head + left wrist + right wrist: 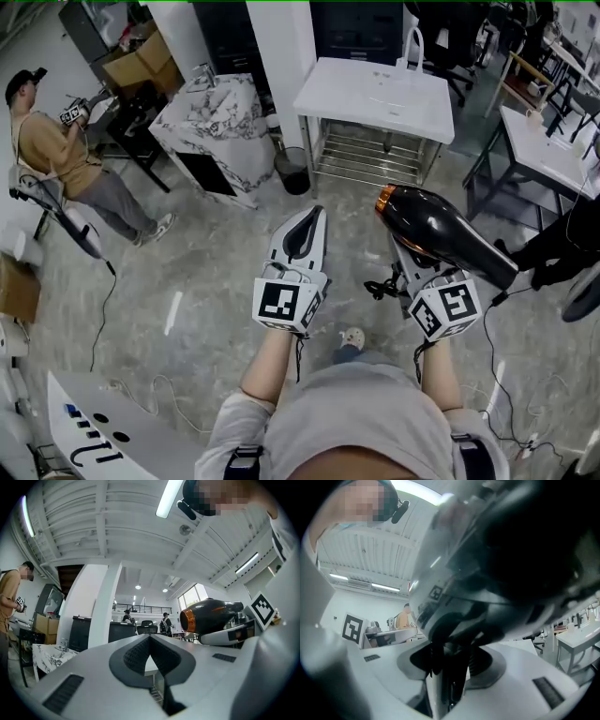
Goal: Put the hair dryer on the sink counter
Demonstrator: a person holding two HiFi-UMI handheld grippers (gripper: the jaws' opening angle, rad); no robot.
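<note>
The hair dryer (441, 230) is black and glossy with an orange ring at its nozzle, and it is held in the air over the floor. My right gripper (404, 250) is shut on its handle (449, 667), and the body (511, 559) fills most of the right gripper view. Beside it on the left, my left gripper (302, 234) is shut and holds nothing, its pads (140, 656) meeting. The dryer (211, 616) shows at the right of that view. A white sink counter (349, 101) with a faucet stands ahead, some way beyond both grippers.
A marble-patterned sink counter (211, 122) stands at the far left with a dark bin (292, 171) beside it. A person (56, 141) with grippers sits at the left. A white table (548, 150) and someone's dark leg (562, 246) are at the right. Cables cross the floor.
</note>
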